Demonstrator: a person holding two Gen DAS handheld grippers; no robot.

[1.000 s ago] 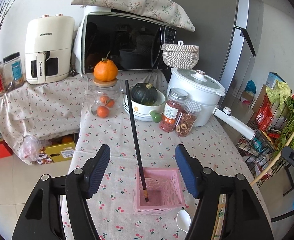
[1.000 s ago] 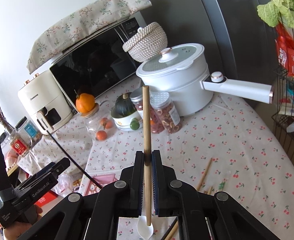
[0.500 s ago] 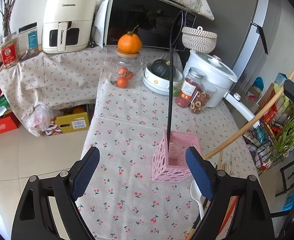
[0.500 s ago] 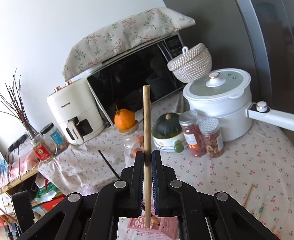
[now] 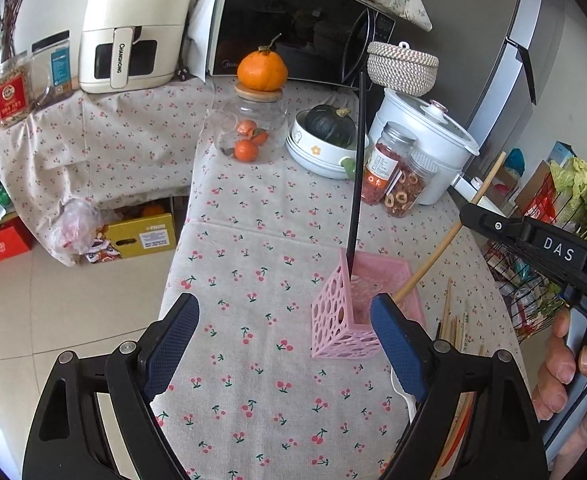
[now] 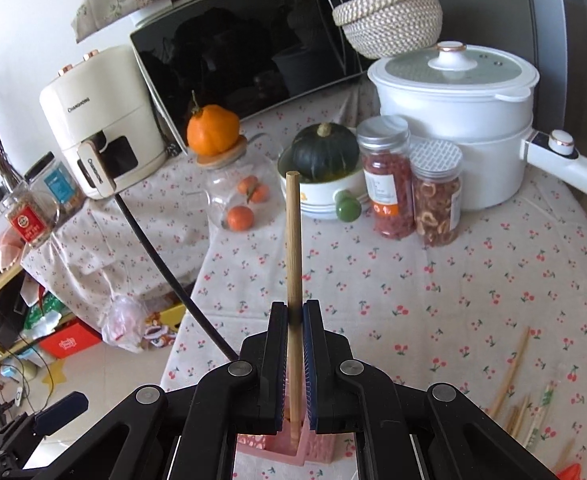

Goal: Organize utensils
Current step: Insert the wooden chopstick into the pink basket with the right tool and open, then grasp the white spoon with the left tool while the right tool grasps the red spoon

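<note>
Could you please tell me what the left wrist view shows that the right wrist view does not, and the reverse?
Only the left wrist view shows the open left gripper, empty, and the person's hand holding the other tool. Only the right wrist view shows the right gripper shut on the wooden chopstick. Both show the pink basket, the black chopstick standing in it and loose chopsticks on the tablecloth.

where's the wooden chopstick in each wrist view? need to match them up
Left wrist: the wooden chopstick slants from upper right down into the pink basket, right of centre.
Right wrist: the wooden chopstick stands upright at centre, clamped in the right gripper, its lower end over the pink basket.
Shared landmark: the black chopstick leaning out of that basket.
</note>
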